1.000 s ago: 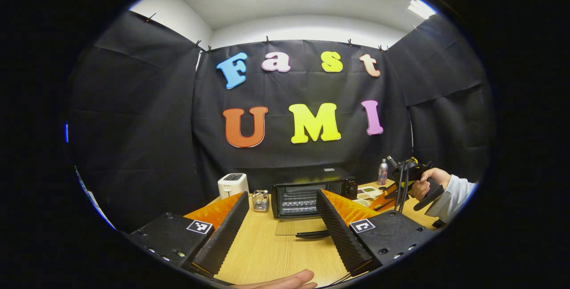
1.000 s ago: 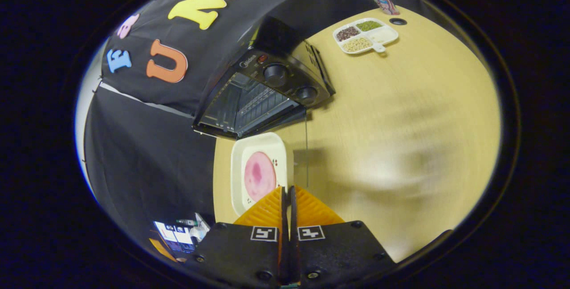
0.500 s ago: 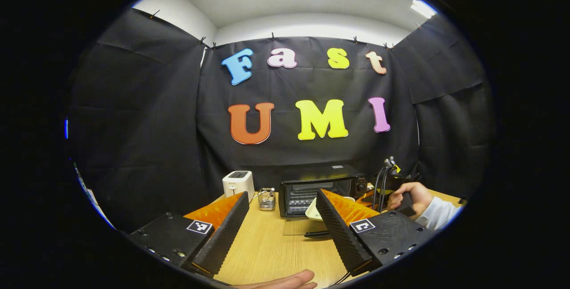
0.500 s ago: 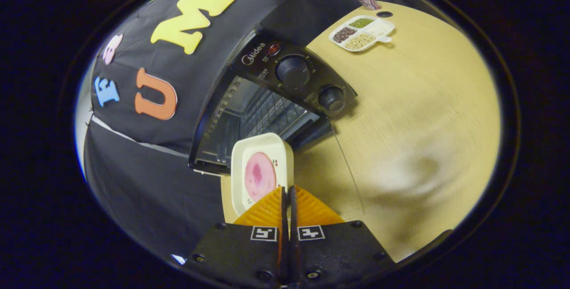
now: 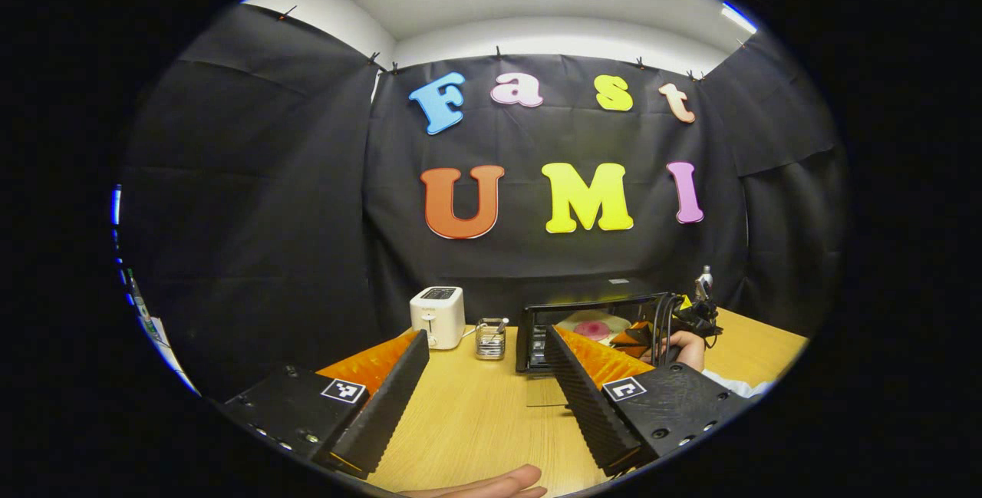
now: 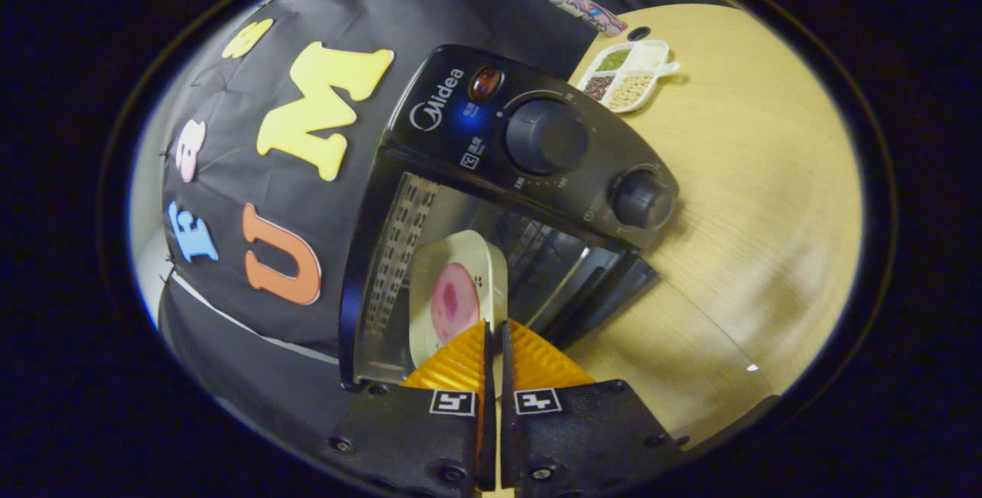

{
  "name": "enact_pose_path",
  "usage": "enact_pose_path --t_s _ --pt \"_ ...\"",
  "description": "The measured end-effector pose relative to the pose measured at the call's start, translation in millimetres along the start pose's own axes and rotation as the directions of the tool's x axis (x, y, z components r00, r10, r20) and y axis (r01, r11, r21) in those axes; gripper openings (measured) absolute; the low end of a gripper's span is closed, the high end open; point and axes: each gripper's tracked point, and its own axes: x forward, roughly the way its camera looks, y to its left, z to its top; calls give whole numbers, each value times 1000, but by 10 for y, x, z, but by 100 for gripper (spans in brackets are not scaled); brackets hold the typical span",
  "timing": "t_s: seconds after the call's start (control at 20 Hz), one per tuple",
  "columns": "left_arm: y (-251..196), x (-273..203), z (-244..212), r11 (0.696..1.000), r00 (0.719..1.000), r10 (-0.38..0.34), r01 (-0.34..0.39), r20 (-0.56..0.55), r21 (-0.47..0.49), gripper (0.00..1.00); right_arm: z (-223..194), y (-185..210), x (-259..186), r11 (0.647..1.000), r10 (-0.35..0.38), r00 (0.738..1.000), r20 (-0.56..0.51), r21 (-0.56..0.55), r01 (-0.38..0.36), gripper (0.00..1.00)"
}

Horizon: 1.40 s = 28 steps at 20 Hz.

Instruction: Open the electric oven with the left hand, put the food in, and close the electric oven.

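The right claw (image 6: 495,329) was pinching the plate (image 6: 453,283) rim, holding it inside the oven (image 6: 491,199) ahead; the grip point was hidden. The left claw (image 5: 487,375) was spread above the table (image 5: 476,421).

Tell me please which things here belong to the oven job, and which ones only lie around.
Part of the job:
- electric oven, door open
- plate of food, held in the oven mouth
- right gripper, jaws shut on the plate's edge
- left gripper, jaws open

Just lying about:
- toaster
- small glass holder
- divided snack tray
- bottle
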Motion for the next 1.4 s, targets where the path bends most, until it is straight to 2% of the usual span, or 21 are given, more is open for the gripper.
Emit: enact_pose_path --t_s 0.2,0.25,0.3,0.35,0.45,0.5,0.55,0.6,0.65,0.7,0.75,0.8,0.85,0.9,0.95,1.0,1.05,1.1,1.15,1.3,1.4 --pt "151 88 -90 999 999 43 -43 -8 22 96 86 17 237 995 9 997 78 -100 -1 7" --pt "138 94 -114 999 999 38 -38 -16 16 96 64 33 262 993 21 997 76 -118 -12 8" --pt "128 101 -147 999 999 32 -31 -25 11 96 29 101 259 992 54 996 70 -120 -45 5" --pt "125 93 -164 1000 999 29 -29 -33 8 96 37 93 242 991 54 995 84 -128 -43 18" --pt "113 80 -173 1000 999 25 -25 -35 2 96 99 98 237 985 71 991 116 -163 -52 33" --pt "117 75 -167 1000 999 24 -24 -36 -2 96 101 79 195 982 64 991 121 -185 -40 46" --pt "106 64 -171 1000 999 19 -20 -39 -6 96 89 74 180 980 66 990 122 -197 -41 48" --pt "93 53 -175 1000 999 16 -16 -46 -9 96 79 70 147 978 68 990 122 -203 -43 60" --pt "96 36 -181 1000 999 16 -16 -50 -11 96 72 43 107 978 60 991 122 -204 -34 55" --pt "97 24 -172 1000 999 15 -15 -51 -9 96 61 14 65 978 53 991 124 -205 -26 66" --pt "87 14 -169 1000 999 14 -14 -52 -8 96 36 -23 26 978 43 992 120 -209 -17 67" --pt "79 -4 -162 1000 999 12 -12 -50 -8 96 2 -60 1 977 36 993 108 -214 -12 72" --pt "76 -13 -139 1000 999 10 -10 -44 -8 96 -35 -91 -54 975 33 994 102 -223 -10 66" --pt "69 -30 -129 1000 999 7 -8 -42 -11 96 -63 -125 -116 970 28 995 100 -242 -3 75" --pt "64 -36 -131 1000 999 4 -5 -45 -18 96 -99 -166 -178 963 19 995 99 -268 8 68" --pt "42 -51 -142 1000 999 -1 0 -46 -25 96 -133 -198 -252 955 12 995 99 -296 18 80" --pt "23 -63 -144 1000 999 -5 4 -46 -30 96 -153 -228 -322 946 4 995 104 -322 29 75" --pt "10 -69 -152 999 999 -6 4 -48 -33 96 -183 -248 -403 935 3 995 105 -353 34 90" --pt "-1 -77 -169 999 999 -6 4 -52 -33 96 -210 -240 -488 922 8 994 105 -385 33 87" --pt "-44 -56 -229 999 998 -3 0 -67 -35 96 -204 -168 -799 877 44 991 126 -479 22 92" --pt "-106 -42 -293 999 996 -9 6 -87 -42 96 -179 -95 -1037 844 78 988 135 -537 7 92"
